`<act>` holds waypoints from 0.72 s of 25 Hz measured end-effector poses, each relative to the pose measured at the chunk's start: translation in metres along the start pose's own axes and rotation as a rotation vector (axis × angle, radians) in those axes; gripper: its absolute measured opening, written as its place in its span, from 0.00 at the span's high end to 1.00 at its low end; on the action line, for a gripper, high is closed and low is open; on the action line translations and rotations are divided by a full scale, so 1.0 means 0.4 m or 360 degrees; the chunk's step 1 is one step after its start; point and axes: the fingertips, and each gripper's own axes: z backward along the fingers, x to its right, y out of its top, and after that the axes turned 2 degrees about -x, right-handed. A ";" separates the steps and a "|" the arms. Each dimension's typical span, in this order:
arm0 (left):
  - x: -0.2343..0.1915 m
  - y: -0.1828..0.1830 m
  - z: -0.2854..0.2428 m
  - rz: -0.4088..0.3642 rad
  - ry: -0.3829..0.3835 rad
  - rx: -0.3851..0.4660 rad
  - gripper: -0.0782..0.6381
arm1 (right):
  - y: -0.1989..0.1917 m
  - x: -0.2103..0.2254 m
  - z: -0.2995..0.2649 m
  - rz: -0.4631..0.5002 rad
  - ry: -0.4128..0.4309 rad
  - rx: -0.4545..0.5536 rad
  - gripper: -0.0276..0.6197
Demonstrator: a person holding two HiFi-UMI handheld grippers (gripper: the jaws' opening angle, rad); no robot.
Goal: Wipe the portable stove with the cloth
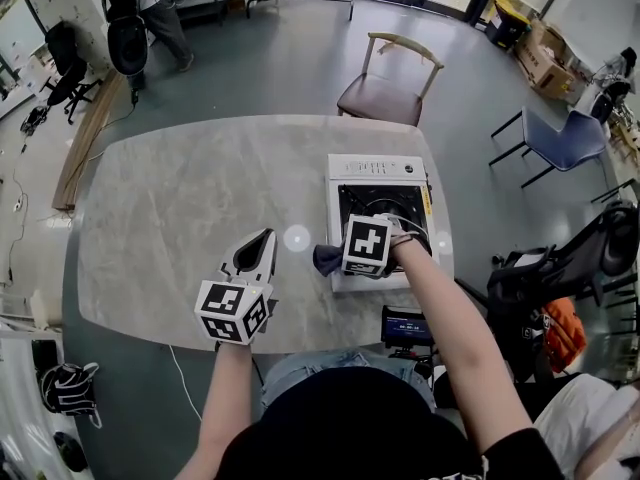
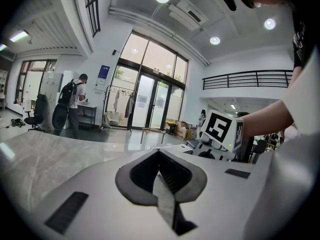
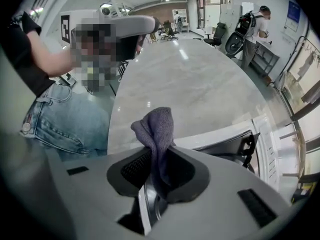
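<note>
Our right gripper (image 3: 159, 184) clamps the cloth (image 3: 156, 126) at the near edge of the stove (image 1: 372, 168). Our left gripper (image 1: 262, 240) hangs over the table (image 1: 170, 218) — jaws together, nothing between them.

Greyish-purple cloth (image 3: 156, 129); white portable stove (image 1: 378, 168) with black burner well; pale grey veined marble table (image 1: 180, 208); blue chair (image 1: 565, 140); light wooden chair (image 1: 385, 96) with brown seat.

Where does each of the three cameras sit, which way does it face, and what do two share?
Head view: on the head, looking down at table and stove; both forearms, left gripper, right gripper show.
Left gripper view: on the left gripper, along its shut fingers toward glass doors; right forearm shows.
Right gripper view: on the right gripper, along fingers shut on cloth, toward jeans and left arm.
Shared: head and right gripper views show cloth and stove.
</note>
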 end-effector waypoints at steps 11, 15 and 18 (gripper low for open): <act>-0.039 -0.010 -0.036 0.0045 -0.0068 -0.0011 0.88 | 0.080 0.122 0.151 -0.0457 -0.0044 0.0439 0.81; -0.063 -0.017 -0.044 0.0066 -0.0096 -0.0025 0.88 | 0.109 0.227 0.236 -0.0684 -0.0172 0.0641 0.81; -0.084 -0.025 -0.045 0.0084 -0.0106 -0.0038 0.88 | 0.107 0.304 0.268 -0.0903 -0.0249 0.0774 0.81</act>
